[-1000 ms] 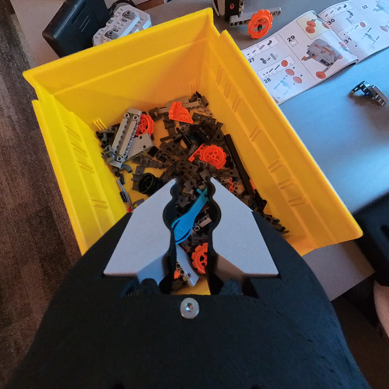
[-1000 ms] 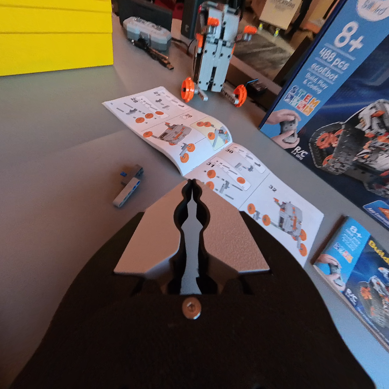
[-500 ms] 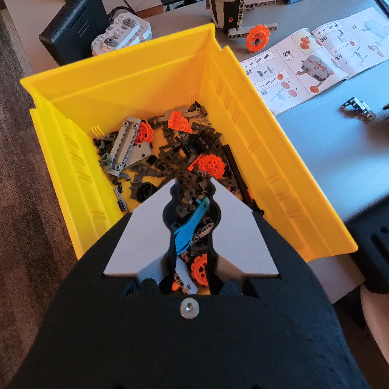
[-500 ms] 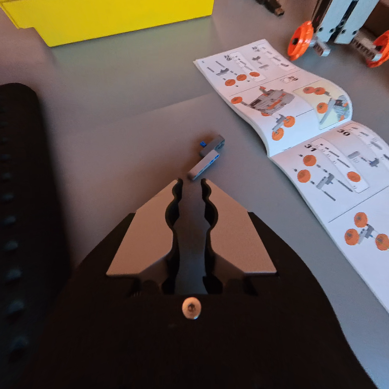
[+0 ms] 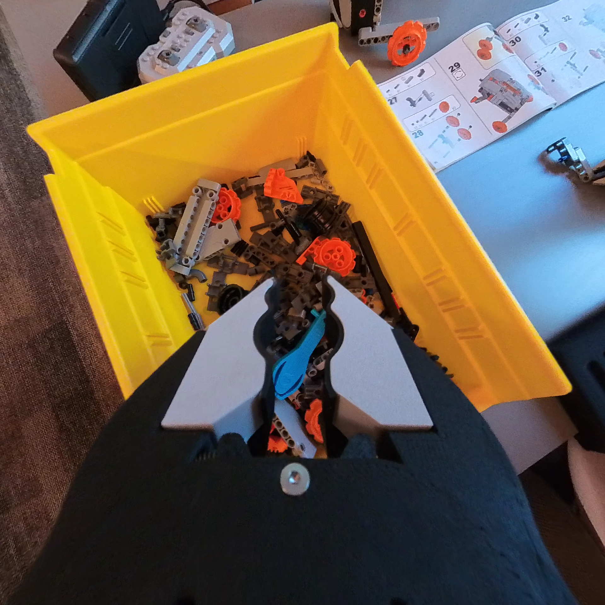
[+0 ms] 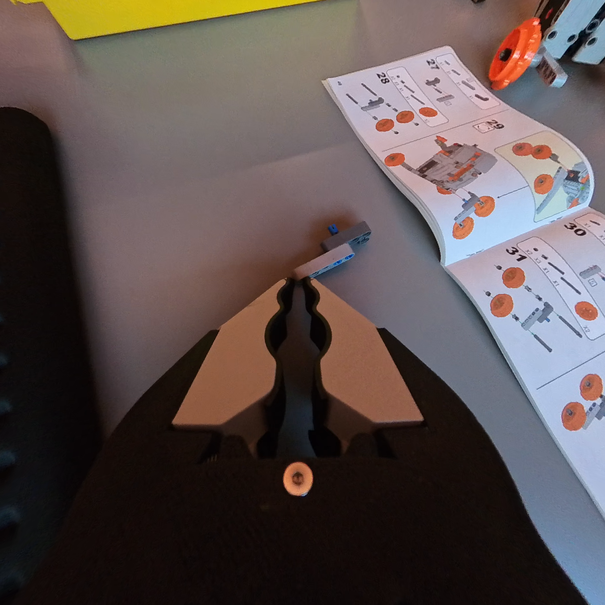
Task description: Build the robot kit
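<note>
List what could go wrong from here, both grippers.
1. The right gripper has its jaws nearly closed on just the end of the grey beam piece; so shallow a pinch may let it pivot or slip out.
2. The left gripper hangs open over tangled parts in the yellow bin; closing there may catch several pieces, or the blue tool, at once.

The bin [image 5: 386, 183] is bright yellow, its parts [image 5: 288, 248] mostly dark grey and black with orange gears [image 5: 334, 255] and one blue tool [image 5: 294, 363]. The worktop [image 6: 183, 157] is plain grey. The booklet [image 6: 458, 157] is white with orange and grey drawings. Both claws have pale grey fingers [image 6: 235, 370] on black bodies.
</note>
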